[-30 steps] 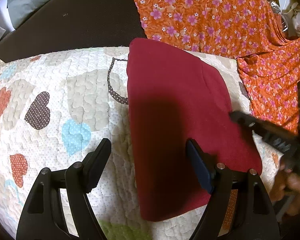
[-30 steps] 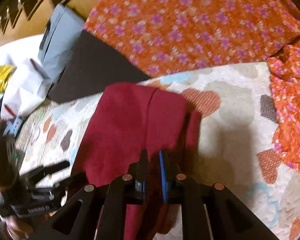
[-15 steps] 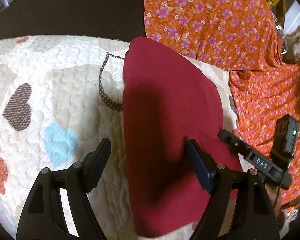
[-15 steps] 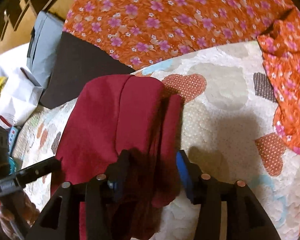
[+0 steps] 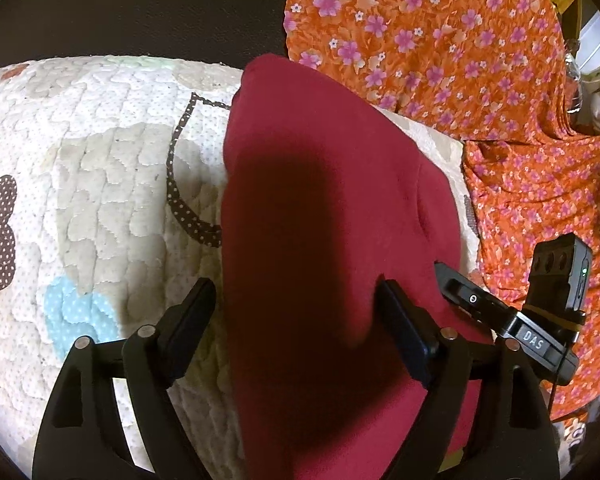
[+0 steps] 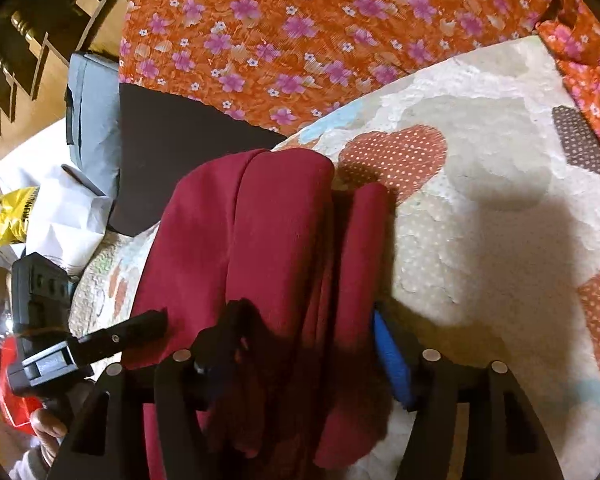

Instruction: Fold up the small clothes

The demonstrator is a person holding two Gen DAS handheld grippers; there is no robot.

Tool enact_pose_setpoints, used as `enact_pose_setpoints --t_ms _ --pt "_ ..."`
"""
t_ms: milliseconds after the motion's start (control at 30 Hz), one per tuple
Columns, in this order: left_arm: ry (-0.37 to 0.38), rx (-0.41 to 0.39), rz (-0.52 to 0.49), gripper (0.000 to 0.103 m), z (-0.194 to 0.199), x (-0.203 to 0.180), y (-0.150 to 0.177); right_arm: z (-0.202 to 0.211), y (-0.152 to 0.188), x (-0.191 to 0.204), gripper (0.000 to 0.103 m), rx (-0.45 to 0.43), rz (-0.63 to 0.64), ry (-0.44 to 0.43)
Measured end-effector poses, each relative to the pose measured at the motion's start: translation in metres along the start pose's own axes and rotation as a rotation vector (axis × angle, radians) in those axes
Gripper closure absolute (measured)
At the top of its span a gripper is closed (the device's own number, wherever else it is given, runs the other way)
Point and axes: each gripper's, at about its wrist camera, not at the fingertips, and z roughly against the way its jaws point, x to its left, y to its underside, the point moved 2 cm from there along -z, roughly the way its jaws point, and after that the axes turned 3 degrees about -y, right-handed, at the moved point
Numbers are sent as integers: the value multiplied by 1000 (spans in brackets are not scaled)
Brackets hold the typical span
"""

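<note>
- The left gripper is nearest in its own view; its jaws are spread wide, and the near part of the red garment lies between them, but they do not pinch it.
- The right gripper also has its jaws spread. The bunched right edge of the red garment lies between the two fingers, loose and not held.
- The garment lies on the heart-pattern quilt in a long narrow shape, with its far end close to the far edge of the quilt.
- I judge the step in hand as the next fold, or the tidying of the one already made. The right side shows several loose layers and a separate flap, so it looks less neat than the left side.
- To do it well, each gripper should take all layers at one near corner, lift them only a little, and carry them together toward the far end so the edges meet. If only the top layer is taken, the fold will probably open.
- Farther, the orange flowered cloth lies just beside the garment on the right and behind it; it is better not to catch it.
- I see no basket or box for the folded clothes, so nothing can be said about contents.
</note>
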Motion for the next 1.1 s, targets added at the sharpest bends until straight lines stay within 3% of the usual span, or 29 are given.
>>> enact_pose_setpoints --t_ms 167,467,533,600,700,833,1100 --pt "-4 4 -19 18 -6 -5 -1 -7 0 4 33 9 8 3" --pt "-2 4 -11 18 -8 -4 0 -8 0 4 33 5 17 13" --pt "-6 -2 -14 18 -7 -5 1 -7 0 6 38 6 32 19" --pt "-2 -15 -30 19 -4 -7 3 -4 0 13 52 3 72 29" --pt "-12 -26 -62 29 5 -13 9 4 -1 26 65 2 120 46" --pt "5 -20 -32 37 35 -9 20 24 -2 43 68 -8 105 -14" --pt "-103 25 -19 37 103 -2 84 49 45 95 68 85 169 -91"
